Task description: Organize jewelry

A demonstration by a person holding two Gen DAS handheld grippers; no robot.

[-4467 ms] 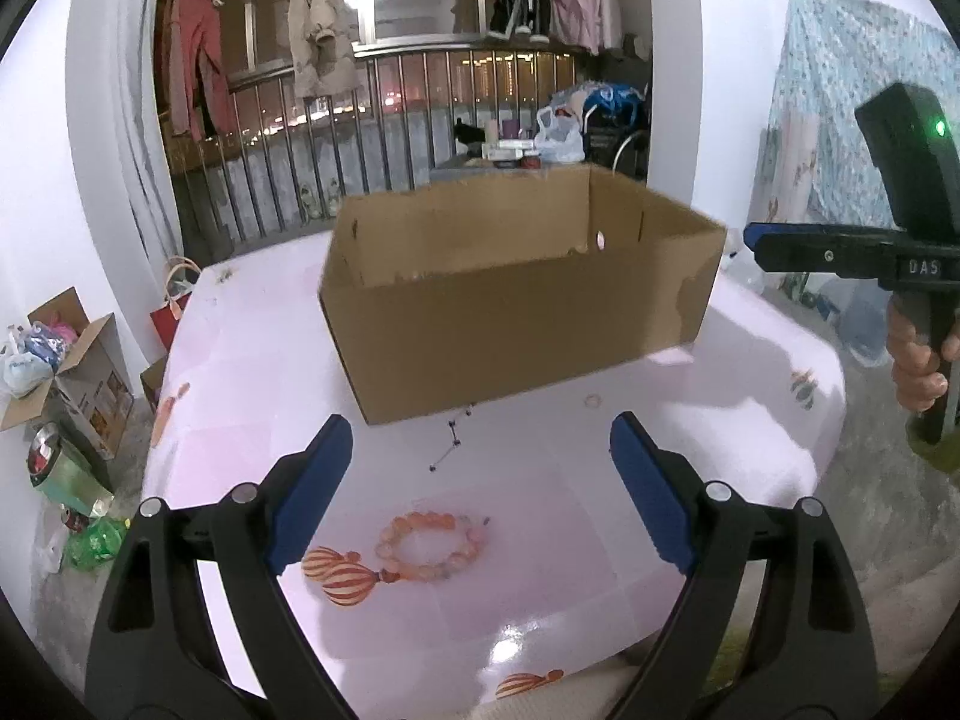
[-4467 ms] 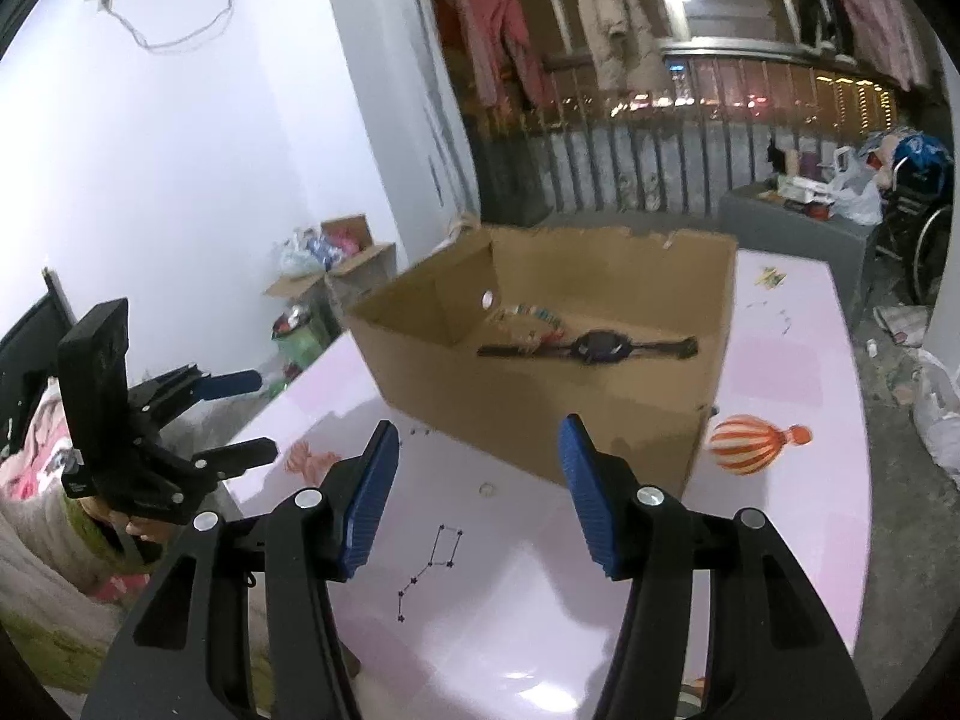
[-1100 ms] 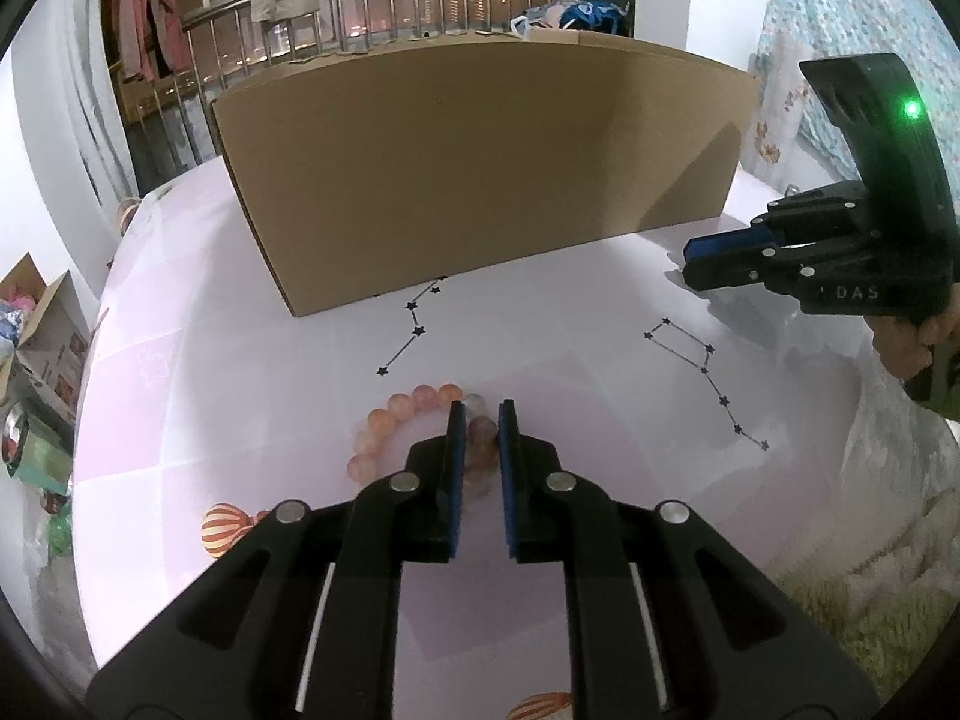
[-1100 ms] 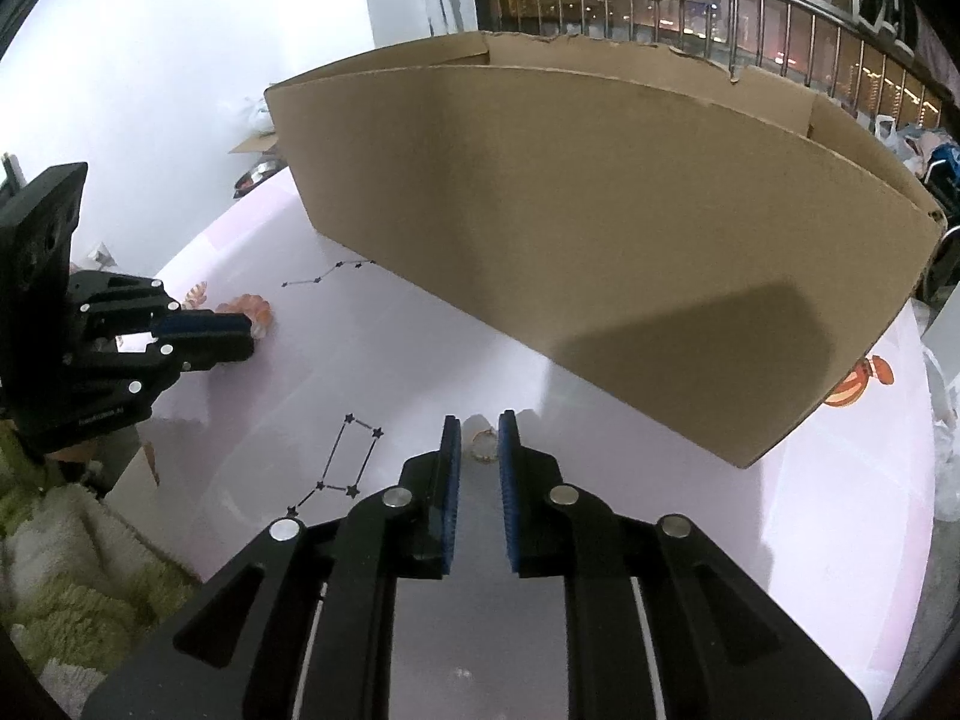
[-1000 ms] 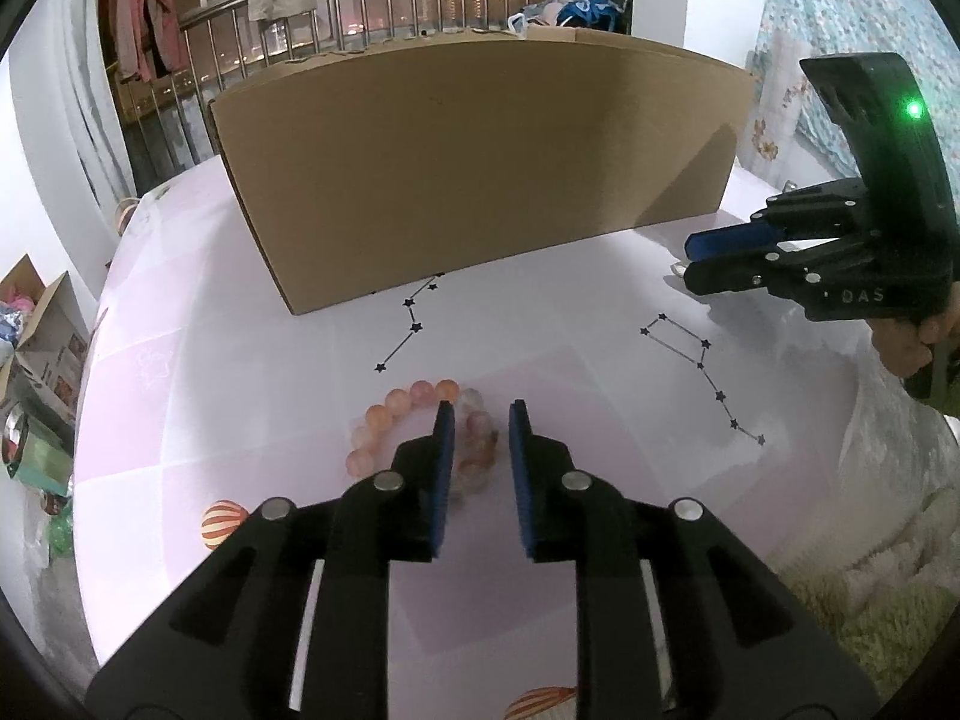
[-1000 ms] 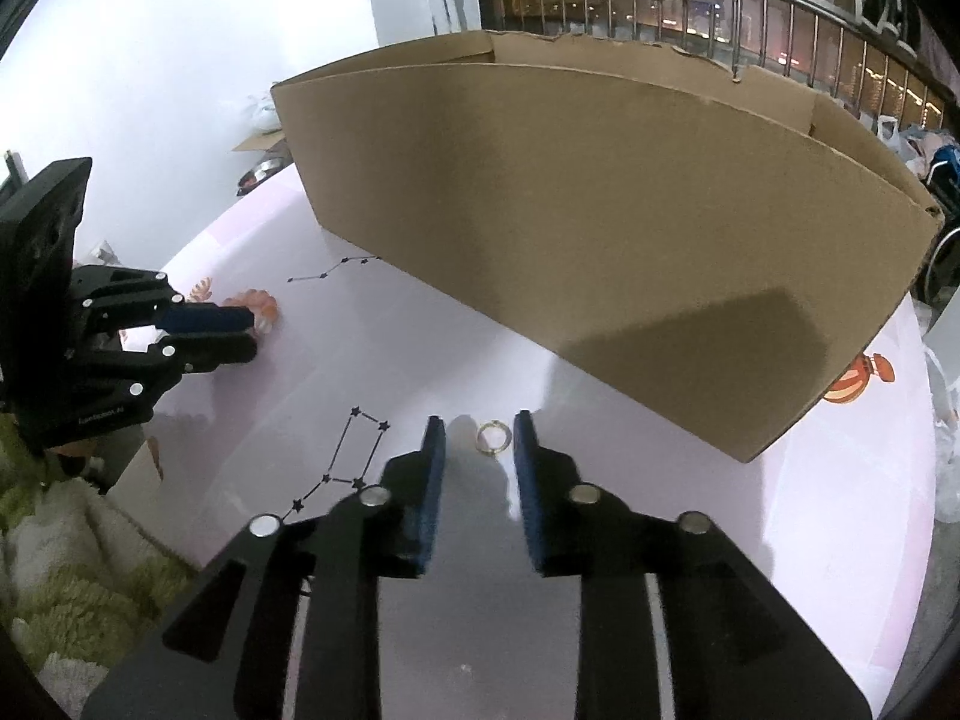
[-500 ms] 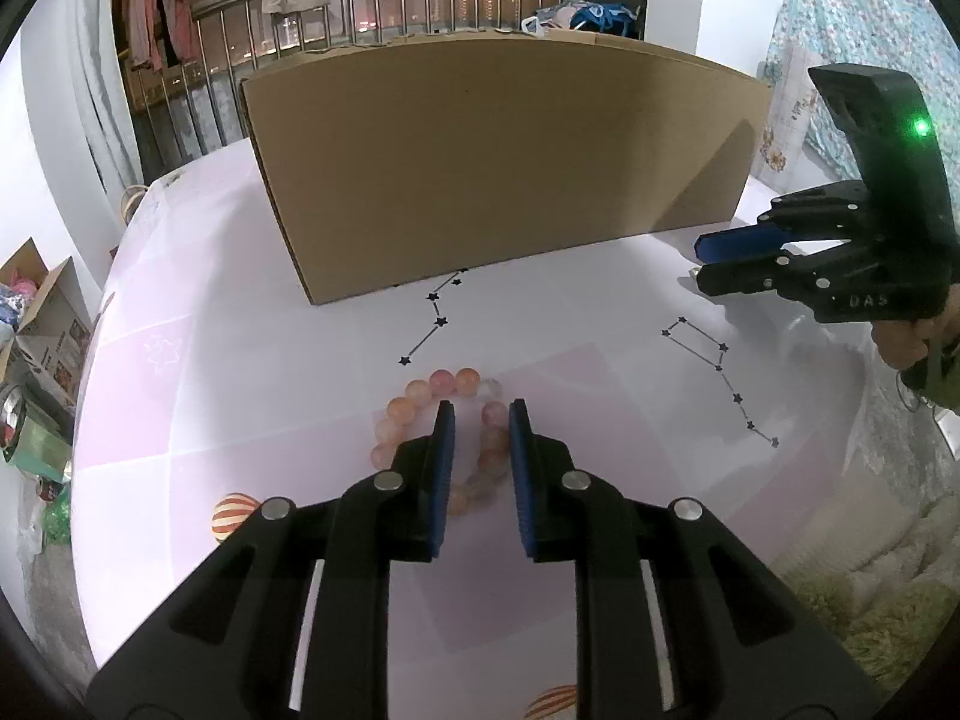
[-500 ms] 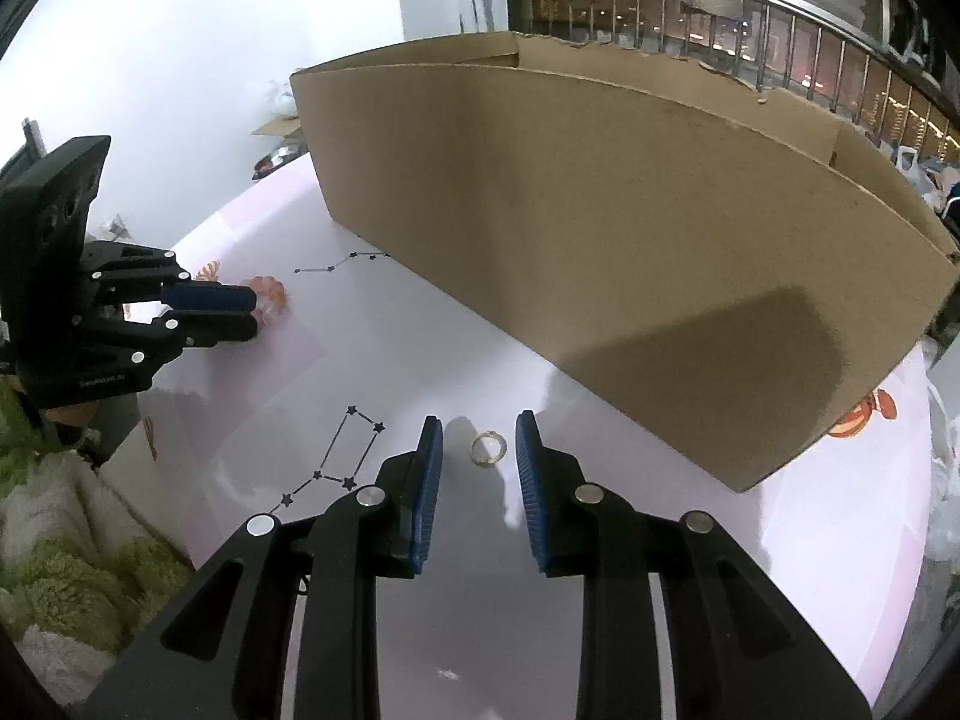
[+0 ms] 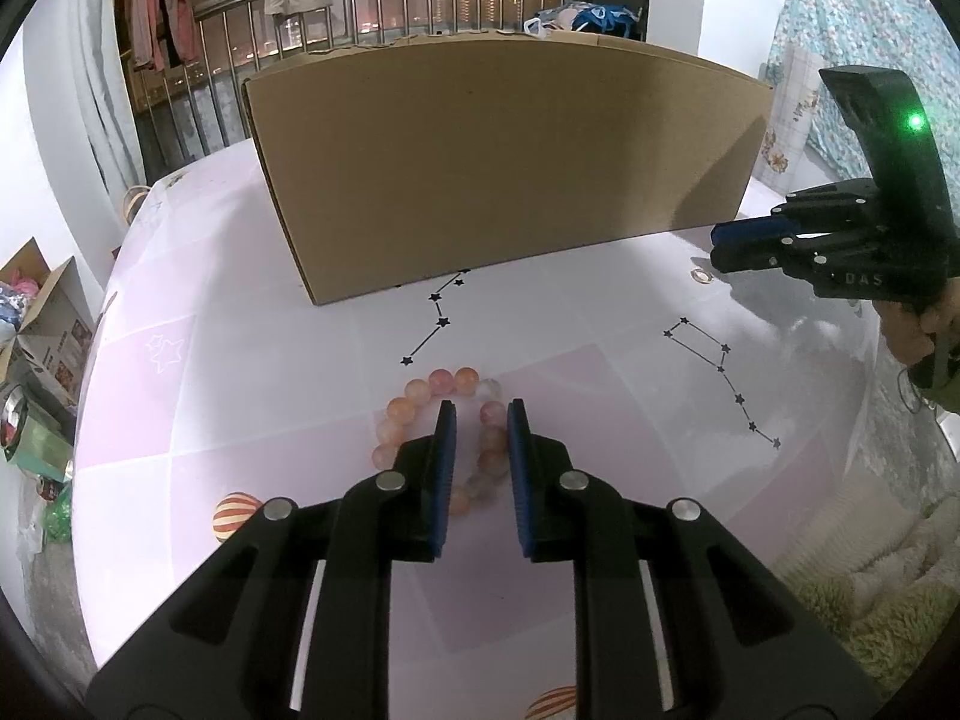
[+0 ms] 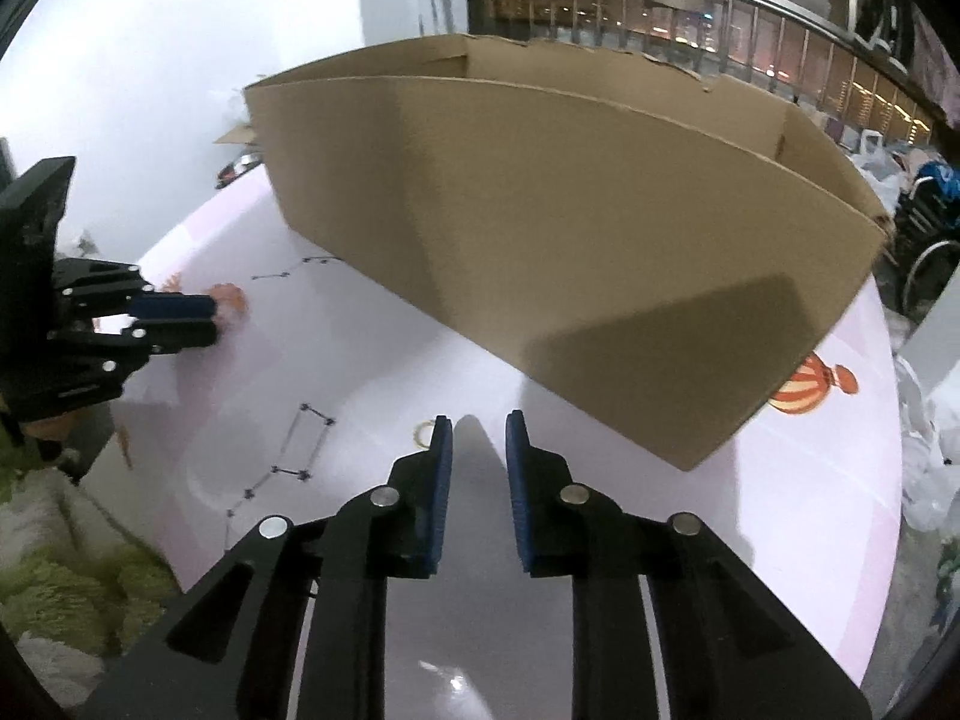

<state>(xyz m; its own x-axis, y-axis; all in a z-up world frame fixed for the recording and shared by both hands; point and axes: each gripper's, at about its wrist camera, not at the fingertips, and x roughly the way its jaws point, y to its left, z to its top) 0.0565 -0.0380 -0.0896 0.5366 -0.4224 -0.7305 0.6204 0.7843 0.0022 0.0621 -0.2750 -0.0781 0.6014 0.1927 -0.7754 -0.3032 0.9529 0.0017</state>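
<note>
Left wrist view: a bracelet of pink and orange beads (image 9: pixel 456 426) lies flat on the pink tablecloth (image 9: pixel 252 396), just in front of the cardboard box (image 9: pixel 504 168), with the left gripper (image 9: pixel 480 420) set down over its right-hand side. One blue pad sits inside the loop and the other outside it, a run of beads between them but not pinched; a second ago these jaws were closed tight on that same spot, and they now stand a narrow gap apart, so the grip has been let go and the bracelet remains on the table rather than in the box. Farther right, a small gold ring (image 9: pixel 701 277) rests on the cloth at the tips of the right gripper (image 9: pixel 720 243). From the right wrist, the ring (image 10: pixel 423 433) shows just outside the left-hand pad, half hidden by it, while the right gripper (image 10: pixel 478 420) is likewise parted by a narrow gap and holds nothing; half a second ago the ring lay squarely between the pads, so the tool has drifted off line. Both pickups appear to need a fresh try: the left by closing again on the beads, the right by first recentring on the ring. Printed constellations and striped balloons dot the cloth; clothes hang by a railing beyond
</note>
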